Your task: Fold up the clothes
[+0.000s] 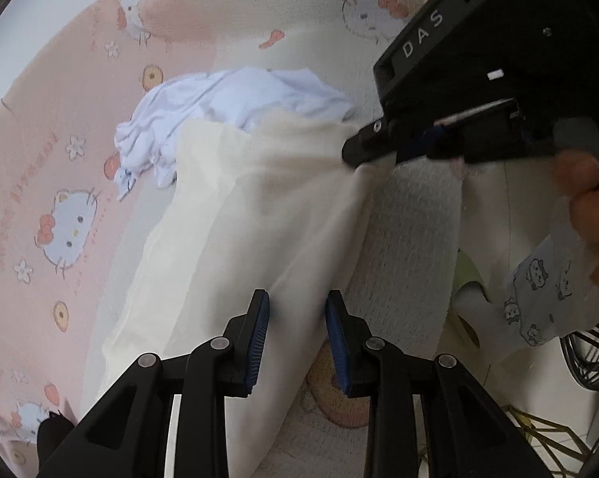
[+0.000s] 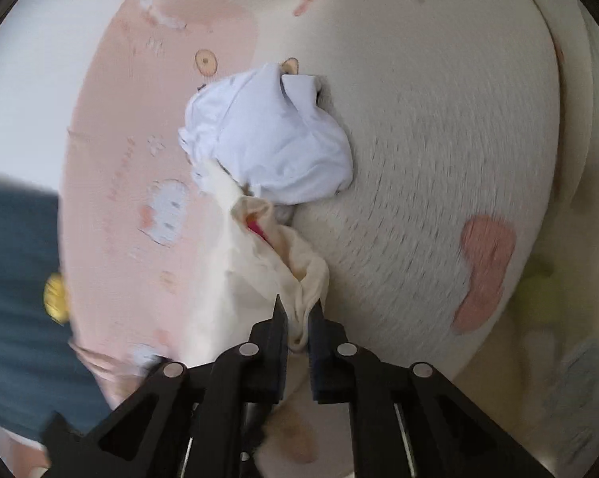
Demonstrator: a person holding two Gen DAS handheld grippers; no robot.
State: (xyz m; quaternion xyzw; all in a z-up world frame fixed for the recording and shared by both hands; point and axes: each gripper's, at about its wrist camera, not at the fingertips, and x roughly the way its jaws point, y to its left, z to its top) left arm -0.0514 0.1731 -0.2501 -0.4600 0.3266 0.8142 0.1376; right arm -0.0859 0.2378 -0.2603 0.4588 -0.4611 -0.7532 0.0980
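Observation:
A cream garment [image 1: 259, 215] hangs stretched above a pink and cream cartoon-print bedspread [image 1: 60, 159]. My left gripper [image 1: 297, 314] is open, its blue-padded fingers on either side of the cloth's lower part without pinching it. My right gripper [image 1: 359, 157] shows at the upper right of the left wrist view, shut on the garment's top corner. In the right wrist view my right gripper [image 2: 298, 310] is shut on a bunched edge of the cream garment [image 2: 259, 255]. A crumpled white garment [image 1: 227, 115] lies on the bed behind; it also shows in the right wrist view [image 2: 271, 135].
A person's hand [image 1: 586, 199] holds the right gripper's handle. A pale blue cartoon-print cloth [image 1: 546, 290] hangs at the right. A dark wire object [image 1: 590, 358] sits at the lower right. A dark blue sleeve [image 2: 16, 298] fills the right wrist view's left edge.

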